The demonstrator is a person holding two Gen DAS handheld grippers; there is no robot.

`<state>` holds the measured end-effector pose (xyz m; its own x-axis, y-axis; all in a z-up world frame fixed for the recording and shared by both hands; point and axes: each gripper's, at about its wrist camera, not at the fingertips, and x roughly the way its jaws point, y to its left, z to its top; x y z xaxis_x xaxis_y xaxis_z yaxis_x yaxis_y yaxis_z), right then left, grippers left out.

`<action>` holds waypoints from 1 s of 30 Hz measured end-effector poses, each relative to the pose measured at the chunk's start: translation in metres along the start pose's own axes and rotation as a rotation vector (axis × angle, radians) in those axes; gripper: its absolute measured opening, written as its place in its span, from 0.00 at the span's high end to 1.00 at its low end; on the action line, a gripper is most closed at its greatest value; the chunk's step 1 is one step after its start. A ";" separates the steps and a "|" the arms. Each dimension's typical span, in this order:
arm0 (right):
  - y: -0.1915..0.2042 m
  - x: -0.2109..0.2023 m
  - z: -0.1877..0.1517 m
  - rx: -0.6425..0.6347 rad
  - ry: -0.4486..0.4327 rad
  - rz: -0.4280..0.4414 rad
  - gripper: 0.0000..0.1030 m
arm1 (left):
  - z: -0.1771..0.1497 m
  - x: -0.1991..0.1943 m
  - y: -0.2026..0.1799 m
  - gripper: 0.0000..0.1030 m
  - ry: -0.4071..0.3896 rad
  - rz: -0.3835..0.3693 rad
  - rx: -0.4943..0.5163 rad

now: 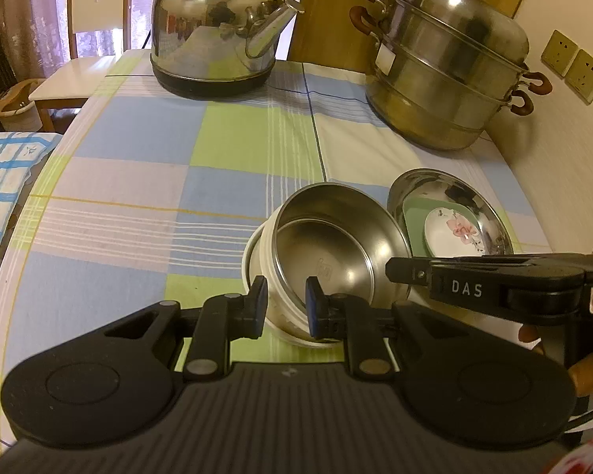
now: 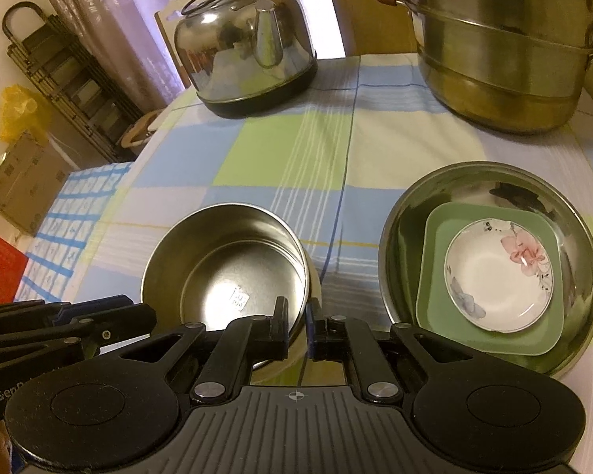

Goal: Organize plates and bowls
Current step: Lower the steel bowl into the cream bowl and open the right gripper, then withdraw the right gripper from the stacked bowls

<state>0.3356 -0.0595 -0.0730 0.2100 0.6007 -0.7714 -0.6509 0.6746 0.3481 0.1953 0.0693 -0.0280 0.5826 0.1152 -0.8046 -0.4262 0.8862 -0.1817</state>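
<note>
— Bench (image 2: pixel 257 150) first: what stands on its checked cloth?

— Biggest is the tiered steamer pot (image 1: pixel 450 67) at the upper right of the left wrist view, then the kettle (image 1: pixel 217 27) at the upper middle. Both sit at the far end.

— And the dishes?

— Lower right of the right wrist view, a wide steel basin (image 2: pixel 490 181) holds a green square plate (image 2: pixel 435 300), with a small flowered dish (image 2: pixel 498 276) lying on that plate. Just left of the basin, at the lower middle, is a steel bowl (image 2: pixel 225 260), tilted, nested in a white bowl (image 1: pixel 253 252) whose rim shows beneath it.

— Grippers?

— Left gripper (image 1: pixel 286 300) is narrowly parted and clamps the near wall of the nested bowls, one pad outside, one inside. Right gripper (image 2: pixel 296 316) is nearly closed, pinching the steel bowl's near rim from the right side.
</note>
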 end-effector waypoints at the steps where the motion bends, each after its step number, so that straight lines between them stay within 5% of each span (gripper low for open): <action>1: 0.001 -0.001 -0.001 0.002 0.000 0.000 0.87 | 0.000 0.000 0.000 0.83 0.001 -0.001 0.001; 7: 0.004 -0.009 -0.005 0.007 -0.031 -0.006 0.56 | -0.001 -0.005 0.002 0.78 0.000 -0.011 0.009; 15: 0.010 -0.031 -0.018 0.036 -0.052 -0.016 0.37 | -0.010 -0.022 0.004 0.60 -0.004 -0.037 0.045; 30: 0.032 -0.091 -0.092 0.148 -0.086 -0.124 0.33 | -0.057 -0.087 0.021 0.36 -0.016 -0.094 0.153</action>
<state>0.2284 -0.1317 -0.0408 0.3470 0.5393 -0.7673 -0.5031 0.7975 0.3331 0.0959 0.0522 0.0063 0.6263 0.0351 -0.7788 -0.2600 0.9512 -0.1663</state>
